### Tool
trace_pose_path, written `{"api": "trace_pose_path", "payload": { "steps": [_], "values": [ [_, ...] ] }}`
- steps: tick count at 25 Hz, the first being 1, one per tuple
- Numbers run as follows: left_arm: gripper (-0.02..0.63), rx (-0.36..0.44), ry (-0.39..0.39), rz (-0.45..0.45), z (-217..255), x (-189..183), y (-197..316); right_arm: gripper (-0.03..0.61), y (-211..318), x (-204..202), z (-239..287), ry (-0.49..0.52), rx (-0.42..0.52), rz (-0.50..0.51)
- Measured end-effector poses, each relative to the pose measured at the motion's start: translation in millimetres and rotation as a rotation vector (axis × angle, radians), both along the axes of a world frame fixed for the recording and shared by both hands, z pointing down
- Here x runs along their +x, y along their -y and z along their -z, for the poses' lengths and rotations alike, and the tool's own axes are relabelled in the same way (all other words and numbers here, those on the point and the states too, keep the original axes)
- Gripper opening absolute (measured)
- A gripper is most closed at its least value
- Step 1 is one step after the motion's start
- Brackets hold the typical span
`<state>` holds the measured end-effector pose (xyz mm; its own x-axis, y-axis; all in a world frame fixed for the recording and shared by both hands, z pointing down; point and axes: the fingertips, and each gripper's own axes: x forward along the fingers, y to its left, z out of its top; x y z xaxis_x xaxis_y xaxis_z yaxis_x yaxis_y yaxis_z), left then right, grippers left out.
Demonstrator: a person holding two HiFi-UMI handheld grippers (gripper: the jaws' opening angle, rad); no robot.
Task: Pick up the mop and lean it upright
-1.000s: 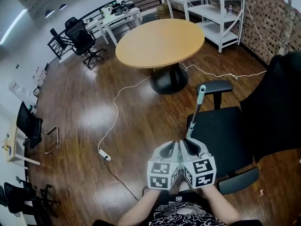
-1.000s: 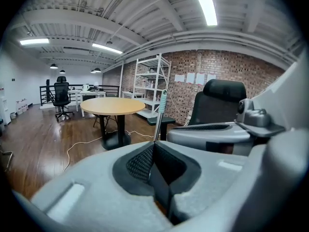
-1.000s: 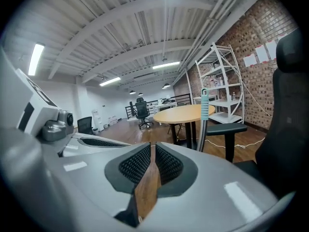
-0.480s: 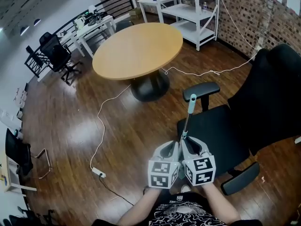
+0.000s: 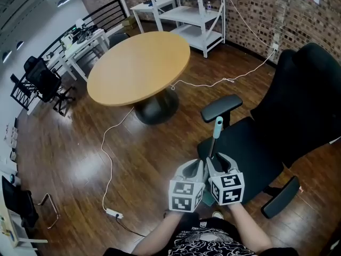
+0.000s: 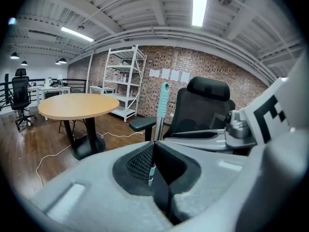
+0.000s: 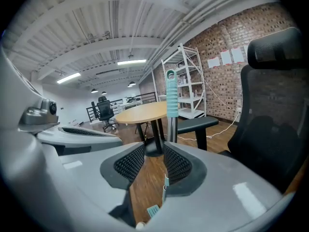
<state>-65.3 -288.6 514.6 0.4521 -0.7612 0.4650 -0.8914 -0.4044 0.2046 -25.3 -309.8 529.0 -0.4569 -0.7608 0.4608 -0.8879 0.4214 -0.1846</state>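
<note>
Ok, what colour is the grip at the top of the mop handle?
Teal, with ribbing; the mop grip shows clearest in the right gripper view.

Ceiling strip lights (image 6: 200,4) give bright, even light, with a pale glare on the wooden floor (image 5: 88,161) left of the round tabletop (image 5: 138,65) and a soft shadow beneath it. Both gripper views bend strongly and go black at the corners. The left hand-held gripper (image 6: 154,151) is blurred up close, while the mop (image 6: 163,105) right of the tabletop stays sharp.
</note>
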Motion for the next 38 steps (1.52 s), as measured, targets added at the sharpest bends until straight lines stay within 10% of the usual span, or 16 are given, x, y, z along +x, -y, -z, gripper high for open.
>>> {"api": "trace_pose_path", "payload": {
  "steps": [18,23,38],
  "values": [
    [0.003,-0.009,0.009,-0.108,-9.5,-28.5,34.0,0.196,67.5,10.9,-55.7,-0.035,-0.109,-0.181],
    [0.003,-0.008,0.018,-0.116,-9.7,-38.4,36.7,0.101,73.6,11.0,-61.6,-0.065,-0.104,-0.189],
    [0.003,-0.019,-0.069,-0.105,-14.3,-49.6,13.7,0.098,16.0,4.6,-47.8,-0.049,-0.053,-0.207]
  ]
}}
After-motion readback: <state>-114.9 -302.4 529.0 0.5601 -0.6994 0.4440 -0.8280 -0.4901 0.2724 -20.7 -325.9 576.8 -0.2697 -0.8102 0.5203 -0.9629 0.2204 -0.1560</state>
